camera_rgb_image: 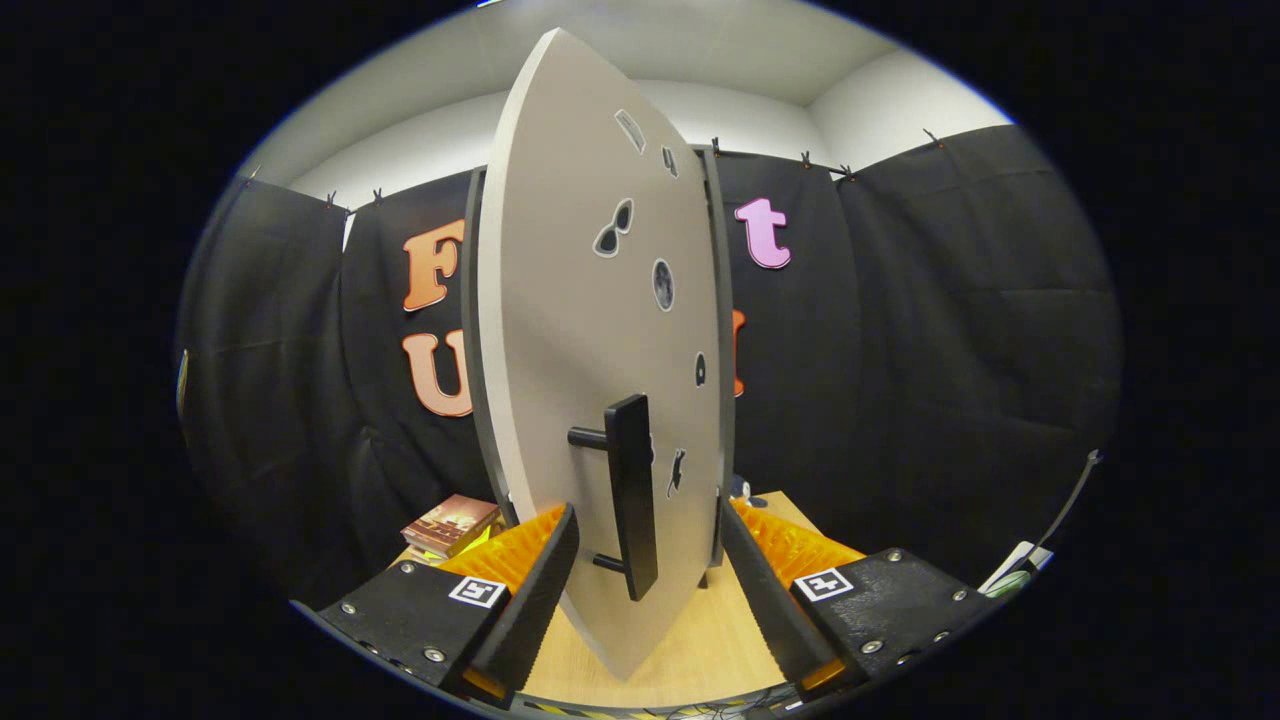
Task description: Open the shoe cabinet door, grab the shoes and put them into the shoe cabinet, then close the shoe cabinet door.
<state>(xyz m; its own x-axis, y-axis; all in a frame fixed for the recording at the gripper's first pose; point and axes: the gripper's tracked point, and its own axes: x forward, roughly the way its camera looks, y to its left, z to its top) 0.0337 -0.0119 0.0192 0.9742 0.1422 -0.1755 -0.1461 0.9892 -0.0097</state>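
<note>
The grey shoe cabinet door (590, 330) stands swung out toward me, almost edge-on, with several small stickers on its face. Its black bar handle (633, 495) sits upright between my fingers. My gripper (645, 575) is open: the left finger (530, 575) is beside the door's left face, the right finger (775, 590) stands apart to the right of the handle, and neither pad presses on the handle. The cabinet's dark frame (722, 350) shows just behind the door's right edge. The door hides the cabinet's inside.
A wooden tabletop (700, 640) lies under the door and fingers. A stack of books (452, 525) rests on it beyond the left finger. A cable (1065, 510) and a pale object hang at the far right.
</note>
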